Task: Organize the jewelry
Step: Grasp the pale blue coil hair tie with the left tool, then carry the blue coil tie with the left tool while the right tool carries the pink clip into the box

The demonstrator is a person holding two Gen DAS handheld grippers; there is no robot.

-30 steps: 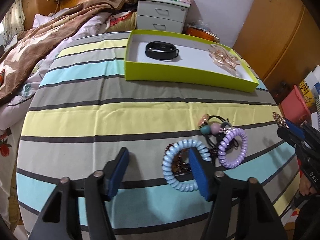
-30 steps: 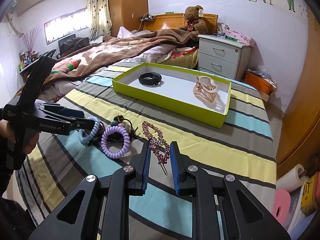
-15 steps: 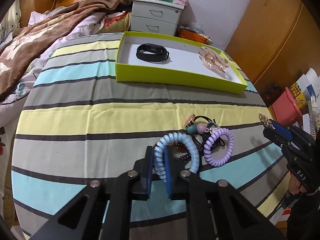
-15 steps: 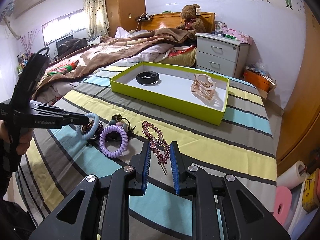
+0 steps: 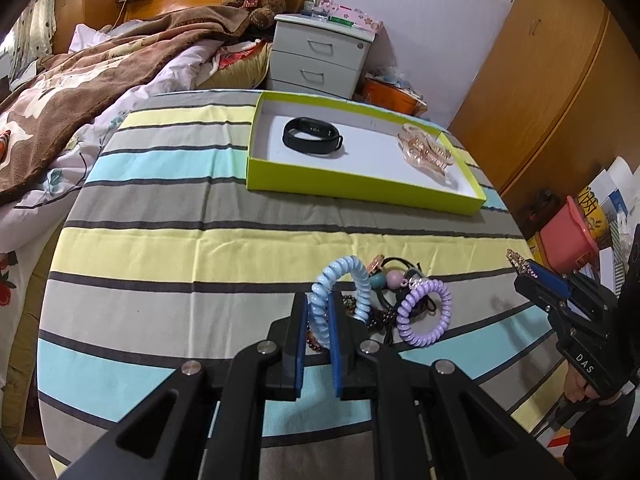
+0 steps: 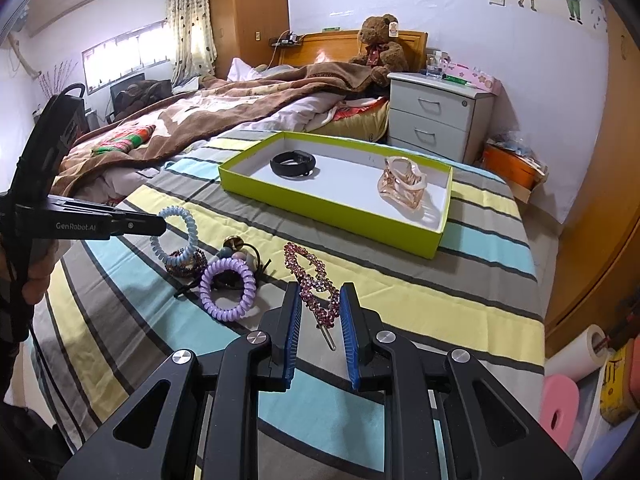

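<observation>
My left gripper (image 5: 318, 304) is shut on a light blue spiral hair tie (image 5: 344, 280) and holds it lifted above the striped cloth; it also shows in the right wrist view (image 6: 174, 236). A purple spiral tie (image 5: 424, 312), bead ties (image 5: 386, 278) and a dark beaded bracelet (image 6: 186, 262) lie in a pile below. My right gripper (image 6: 319, 300) is shut on a pink rhinestone hair clip (image 6: 314, 282). The yellow-green tray (image 5: 360, 192) beyond holds a black band (image 5: 312, 138) and a peach claw clip (image 5: 424, 150).
The striped table (image 5: 180, 248) ends on the right near a pink bin (image 5: 570, 236). A bed with a brown blanket (image 5: 80, 80) lies on the left. A grey nightstand (image 5: 320, 60) stands behind the tray.
My left gripper closed on the light blue spiral tie and lifted it off the pile. The right gripper kept hold of the pink clip and barely moved.
</observation>
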